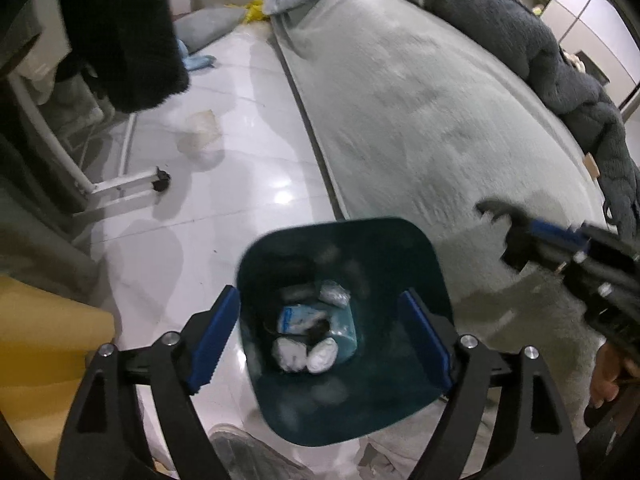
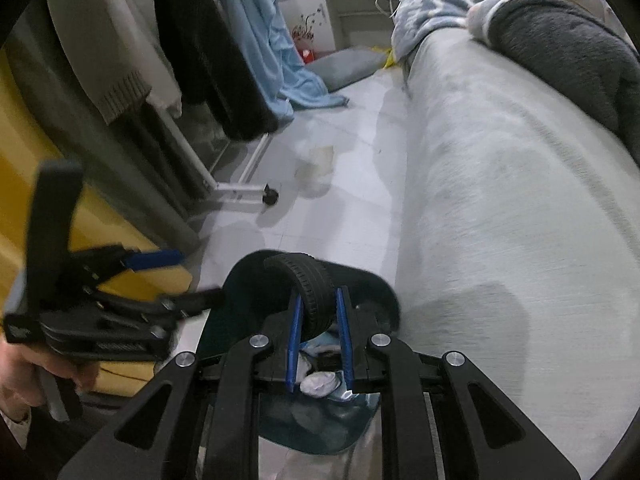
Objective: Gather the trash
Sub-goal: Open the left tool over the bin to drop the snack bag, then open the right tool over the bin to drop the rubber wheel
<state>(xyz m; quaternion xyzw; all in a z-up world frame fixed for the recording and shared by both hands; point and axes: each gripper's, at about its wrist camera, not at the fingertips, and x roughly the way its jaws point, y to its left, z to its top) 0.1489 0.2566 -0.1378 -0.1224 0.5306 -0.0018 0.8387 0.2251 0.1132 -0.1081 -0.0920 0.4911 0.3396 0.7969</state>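
**Toy tyre held over the bin**

The left hand-held gripper [image 1: 316, 344] is released, its blue-padded fingers [image 1: 212, 340] spread wide to either side of the dark teal plastic trash bin [image 1: 400, 248], which stands on the glossy white tiled floor [image 1: 224, 184] directly ahead of it. In the bin lie crumpled white tissues [image 1: 306, 354] and a pale blue plastic packet [image 1: 296, 318].

The right hand-held gripper [image 2: 319, 340] is clenched on a small black rubber toy tyre [image 2: 310, 280], held upright edge-on between its blue pads, ribbed tread facing the camera. The tyre hangs above the bin's open mouth [image 2: 360, 280], with the tissues showing below. In the left wrist view this gripper enters at 3 o'clock, the person's hand [image 1: 612, 376] below it. At 1 o'clock stretches the pale grey-green plush bed cover [image 2: 500, 200].
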